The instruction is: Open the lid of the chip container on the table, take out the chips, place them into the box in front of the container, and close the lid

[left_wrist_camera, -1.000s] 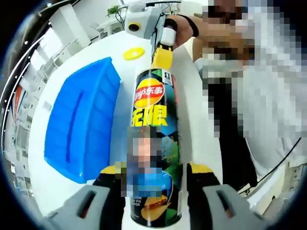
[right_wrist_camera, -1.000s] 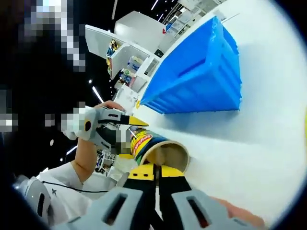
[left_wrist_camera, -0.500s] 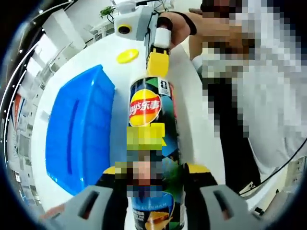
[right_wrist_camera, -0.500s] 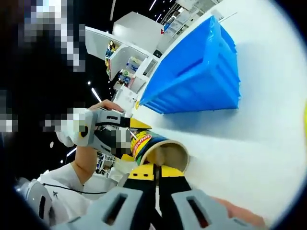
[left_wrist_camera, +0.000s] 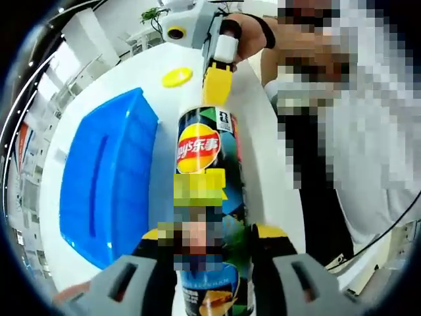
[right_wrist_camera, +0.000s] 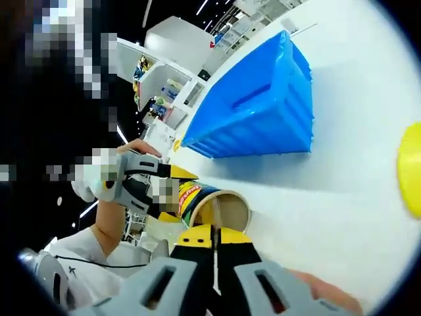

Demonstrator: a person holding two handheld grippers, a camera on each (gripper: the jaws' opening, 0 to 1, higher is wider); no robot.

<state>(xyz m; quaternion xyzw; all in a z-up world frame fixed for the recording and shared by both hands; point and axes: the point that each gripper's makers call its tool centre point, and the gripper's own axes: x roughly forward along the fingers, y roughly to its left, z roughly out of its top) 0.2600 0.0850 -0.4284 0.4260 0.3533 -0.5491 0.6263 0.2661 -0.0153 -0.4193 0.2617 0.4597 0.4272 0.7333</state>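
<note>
On the white table point(left_wrist_camera: 276, 151) the blue box point(left_wrist_camera: 105, 174) sat just beside the chip container point(left_wrist_camera: 207, 197), which lay on its side with its open mouth turned toward the right gripper point(right_wrist_camera: 214, 236). The left gripper point(left_wrist_camera: 209, 240) pinched the can's lower body between its yellow-padded jaws, while the right gripper's jaws were pressed together at the open mouth, and whether they held a chip could not be told. The yellow lid point(left_wrist_camera: 177, 77) lay on the table beyond the can.
</note>
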